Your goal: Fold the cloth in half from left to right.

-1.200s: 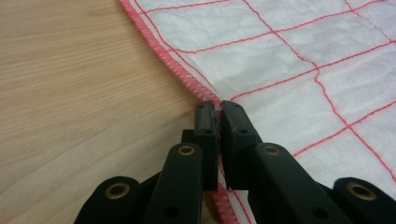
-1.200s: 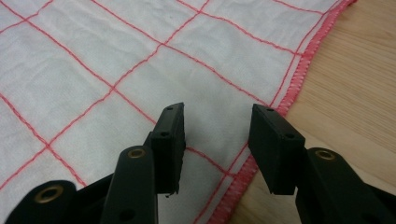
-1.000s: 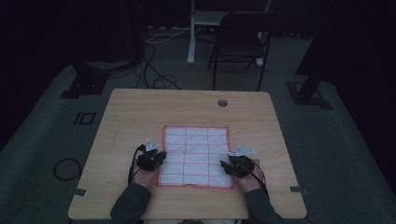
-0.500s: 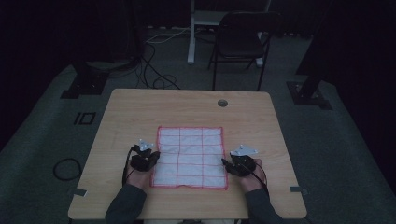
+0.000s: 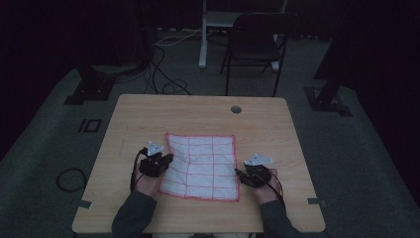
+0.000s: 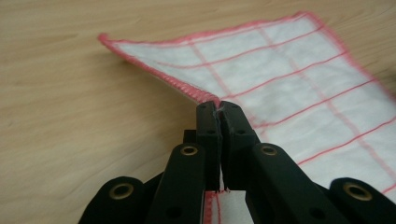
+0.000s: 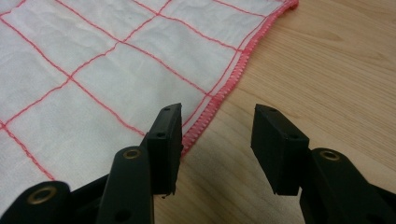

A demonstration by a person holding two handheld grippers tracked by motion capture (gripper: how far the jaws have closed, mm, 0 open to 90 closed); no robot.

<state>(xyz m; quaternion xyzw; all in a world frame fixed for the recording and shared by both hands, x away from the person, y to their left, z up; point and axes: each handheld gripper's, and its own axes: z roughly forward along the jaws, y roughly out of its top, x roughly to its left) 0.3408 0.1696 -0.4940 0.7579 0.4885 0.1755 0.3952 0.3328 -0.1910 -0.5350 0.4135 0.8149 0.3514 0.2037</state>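
the wooden table (image 5: 148, 114) carries a white cloth with red grid lines (image 5: 203, 166), spread between my two grippers. its near-left edge lifts off the wood at my left gripper (image 6: 218, 108); the rest lies flat. its red-stitched right hem runs just beside my right gripper (image 7: 217, 126), over bare wood. a round grommet hole (image 5: 236, 109) sits well beyond my right gripper.

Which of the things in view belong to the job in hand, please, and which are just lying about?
In the job:
cloth, white with red lines
left gripper, shut on the cloth's edge
right gripper, open at the opposite edge
table

Lying about:
chair
floor cables
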